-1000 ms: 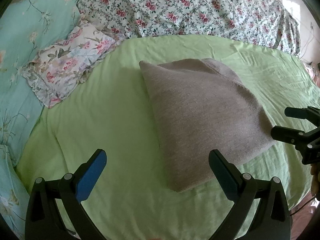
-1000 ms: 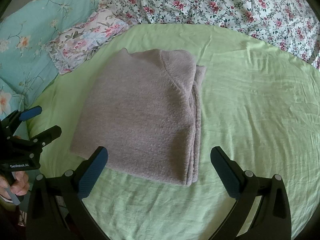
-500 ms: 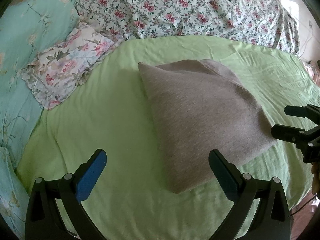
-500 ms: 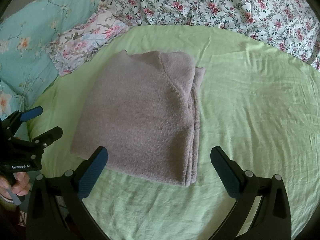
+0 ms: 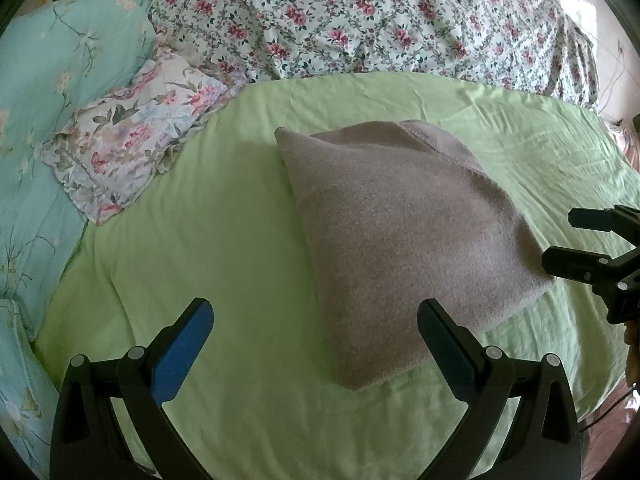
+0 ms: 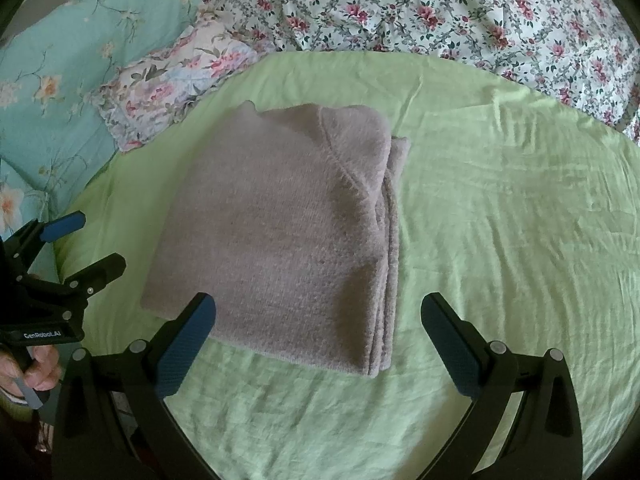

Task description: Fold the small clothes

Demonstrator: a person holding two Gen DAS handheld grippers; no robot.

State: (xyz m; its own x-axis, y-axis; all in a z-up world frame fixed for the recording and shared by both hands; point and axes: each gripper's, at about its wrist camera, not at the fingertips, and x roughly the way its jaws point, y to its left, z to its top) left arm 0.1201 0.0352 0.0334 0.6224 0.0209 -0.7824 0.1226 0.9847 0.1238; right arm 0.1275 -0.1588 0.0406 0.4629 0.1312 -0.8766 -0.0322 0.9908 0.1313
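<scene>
Nothing has visibly moved since the earlier frames: the left gripper (image 5: 314, 344) and right gripper (image 6: 318, 340) hover with fingers wide apart, holding nothing. Just beyond them, the folded grey sweater (image 6: 280, 236) lies on the green sheet (image 6: 500, 240), floral pillows (image 5: 136, 140) behind.

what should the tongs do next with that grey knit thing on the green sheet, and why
Probably draw both tongs back and leave it. The grey knit garment already lies as a neat rectangle on the green sheet, layers stacked along one edge. The left tongs and right tongs are open and hold nothing, so no fold looks left to make.
</scene>
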